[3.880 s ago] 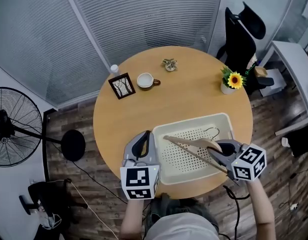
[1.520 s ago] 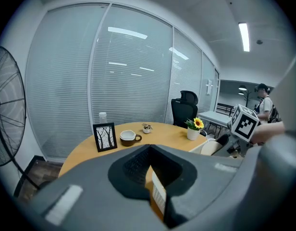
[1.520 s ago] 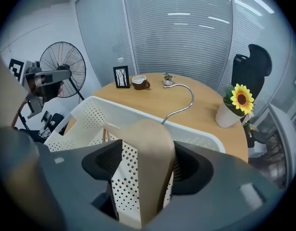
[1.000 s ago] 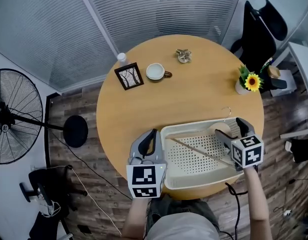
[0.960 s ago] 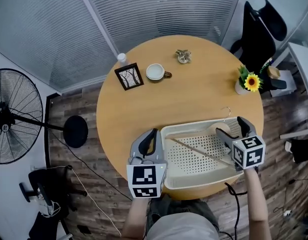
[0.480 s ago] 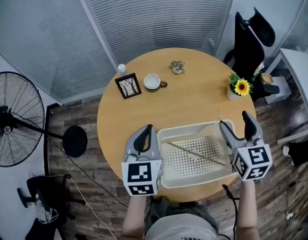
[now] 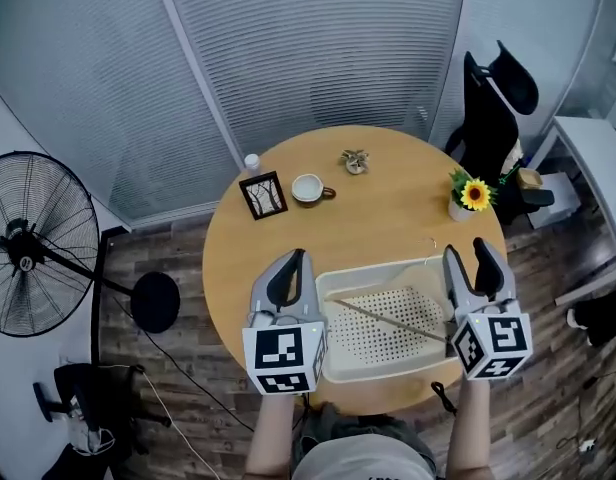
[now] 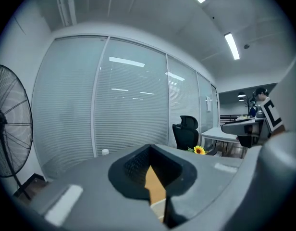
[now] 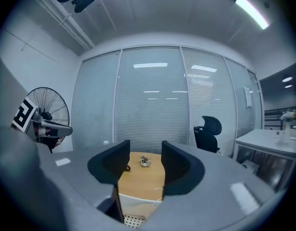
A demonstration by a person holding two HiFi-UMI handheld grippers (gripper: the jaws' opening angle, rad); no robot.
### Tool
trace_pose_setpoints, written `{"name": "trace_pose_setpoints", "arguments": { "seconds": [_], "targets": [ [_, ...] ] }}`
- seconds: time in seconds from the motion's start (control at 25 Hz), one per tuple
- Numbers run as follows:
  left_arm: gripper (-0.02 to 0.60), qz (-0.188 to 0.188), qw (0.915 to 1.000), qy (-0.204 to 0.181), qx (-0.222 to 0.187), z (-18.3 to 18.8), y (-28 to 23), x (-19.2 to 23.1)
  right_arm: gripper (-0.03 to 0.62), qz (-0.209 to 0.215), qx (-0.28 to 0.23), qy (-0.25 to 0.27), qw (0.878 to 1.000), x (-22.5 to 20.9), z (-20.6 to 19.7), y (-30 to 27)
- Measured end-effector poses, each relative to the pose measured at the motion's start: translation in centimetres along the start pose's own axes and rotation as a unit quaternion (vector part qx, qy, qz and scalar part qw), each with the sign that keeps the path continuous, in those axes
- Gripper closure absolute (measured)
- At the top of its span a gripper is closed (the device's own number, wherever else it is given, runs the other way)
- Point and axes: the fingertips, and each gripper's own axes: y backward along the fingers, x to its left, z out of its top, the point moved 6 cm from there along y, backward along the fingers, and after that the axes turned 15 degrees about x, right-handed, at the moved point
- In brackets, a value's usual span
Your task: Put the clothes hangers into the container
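A cream perforated container (image 7: 373, 268) sits at the near edge of the round wooden table (image 7: 388, 218). A wooden clothes hanger (image 7: 388, 322) lies inside it, its bar running diagonally and its wire hook (image 7: 433, 240) poking over the far rim. My right gripper (image 7: 469, 263) hovers open at the container's right end, holding nothing. In the right gripper view the gripper (image 9: 144, 165) frames the hook (image 9: 160, 191) and the container rim (image 9: 138, 207). My left gripper (image 7: 288, 271) is shut and empty beside the container's left side. It also appears in the left gripper view (image 8: 155, 177).
At the far side of the table stand a picture frame (image 7: 263, 195), a cup (image 7: 308, 188), a small ornament (image 7: 356, 160), a white bottle (image 7: 251, 161) and a sunflower pot (image 7: 470, 195). A floor fan (image 7: 28, 243) stands left, a black office chair (image 7: 493, 98) right.
The right gripper carried the hanger over the container, lowered it in, let go and pulled back open. The left gripper stayed shut beside the container.
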Motion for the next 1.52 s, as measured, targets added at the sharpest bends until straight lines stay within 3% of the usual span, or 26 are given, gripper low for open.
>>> {"name": "trace_pose_setpoints", "arguments": {
  "seconds": [0.24,0.44,1.52],
  "targets": [
    [0.581,0.008,0.9998,0.005,-0.017,0.8,0.9,0.0,0.483,-0.012,-0.025,-0.013,1.0,0.2,-0.6,0.9],
    [0.581,0.018,0.9994,0.013,-0.026,1.0,1.3,-0.1,0.546,-0.015,-0.035,-0.015,0.999,0.5,-0.3,1.2],
    [0.581,0.012,0.9996,0.016,-0.019,0.5,1.3,-0.2,0.566,-0.028,-0.033,-0.025,0.999,0.0,-0.5,1.4]
  ]
}}
